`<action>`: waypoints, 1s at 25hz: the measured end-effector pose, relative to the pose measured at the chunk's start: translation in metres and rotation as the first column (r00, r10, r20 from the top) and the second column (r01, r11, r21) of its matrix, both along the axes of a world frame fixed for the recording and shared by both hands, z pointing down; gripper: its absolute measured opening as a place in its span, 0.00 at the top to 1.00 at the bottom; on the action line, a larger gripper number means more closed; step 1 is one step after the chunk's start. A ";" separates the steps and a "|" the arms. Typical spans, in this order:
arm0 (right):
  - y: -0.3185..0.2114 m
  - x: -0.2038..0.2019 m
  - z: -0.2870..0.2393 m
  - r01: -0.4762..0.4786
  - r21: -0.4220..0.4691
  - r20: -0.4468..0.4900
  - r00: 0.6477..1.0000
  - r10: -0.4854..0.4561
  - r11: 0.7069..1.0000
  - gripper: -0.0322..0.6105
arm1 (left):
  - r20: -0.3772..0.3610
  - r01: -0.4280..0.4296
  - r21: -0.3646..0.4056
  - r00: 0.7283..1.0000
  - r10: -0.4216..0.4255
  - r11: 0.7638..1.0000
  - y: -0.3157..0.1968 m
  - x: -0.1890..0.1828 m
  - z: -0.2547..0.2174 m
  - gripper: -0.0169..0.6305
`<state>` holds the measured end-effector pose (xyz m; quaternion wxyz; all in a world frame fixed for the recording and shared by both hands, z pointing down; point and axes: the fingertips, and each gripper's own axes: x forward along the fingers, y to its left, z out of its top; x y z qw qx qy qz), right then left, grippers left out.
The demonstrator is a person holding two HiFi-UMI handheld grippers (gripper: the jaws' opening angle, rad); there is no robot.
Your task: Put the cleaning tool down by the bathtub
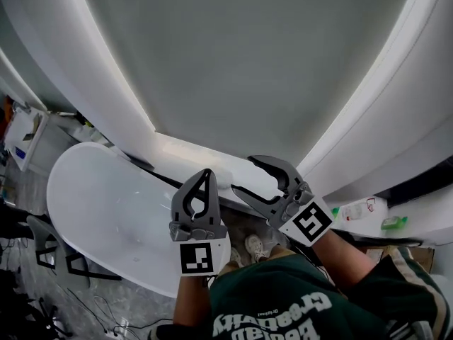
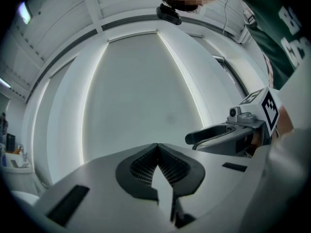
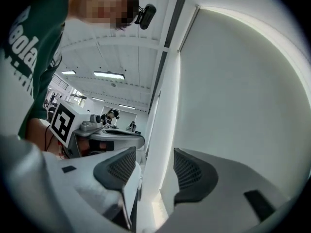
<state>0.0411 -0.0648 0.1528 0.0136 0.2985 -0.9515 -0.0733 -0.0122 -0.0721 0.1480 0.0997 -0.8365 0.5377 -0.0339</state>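
Note:
The white oval bathtub (image 1: 92, 204) lies at the lower left of the head view. No cleaning tool shows in any view. My left gripper (image 1: 207, 173) is held up in front of the person's body, jaws shut tip to tip with nothing between them (image 2: 156, 145). Just right of it is my right gripper (image 1: 243, 174), open and empty (image 3: 153, 166). Both point at a plain white wall panel (image 1: 241, 55). Each gripper view catches the other gripper: the right one (image 2: 228, 136) and the left one (image 3: 114, 136).
A white ledge (image 1: 191, 154) runs behind the tub. At the right stand a white bottle (image 1: 361, 209) and a small green item (image 1: 393, 223). A white cabinet (image 1: 25, 137) is at the far left, with dark frames (image 1: 53, 250) on the floor. The person's green shirt (image 1: 283, 303) fills the bottom.

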 end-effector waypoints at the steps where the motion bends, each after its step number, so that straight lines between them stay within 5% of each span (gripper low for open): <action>1: 0.001 0.003 -0.004 -0.007 0.012 0.007 1.000 0.007 1.000 0.56 | 0.008 -0.009 0.007 1.000 0.009 1.000 0.001 0.003 -0.002 0.96; 9: 0.005 0.023 -0.019 -0.040 0.066 0.031 0.999 0.038 0.997 0.65 | 0.041 -0.038 -0.002 0.998 0.038 0.999 0.006 0.020 -0.007 0.96; 18: 0.011 0.016 -0.014 0.023 0.050 0.008 1.000 -0.023 0.999 0.92 | 0.050 -0.026 -0.007 0.998 0.026 1.000 0.003 0.019 -0.006 0.96; 25: 0.005 0.017 -0.011 0.016 0.087 -0.008 1.000 -0.016 0.996 0.93 | 0.058 -0.019 -0.015 0.998 0.020 1.000 -0.002 0.023 -0.001 0.96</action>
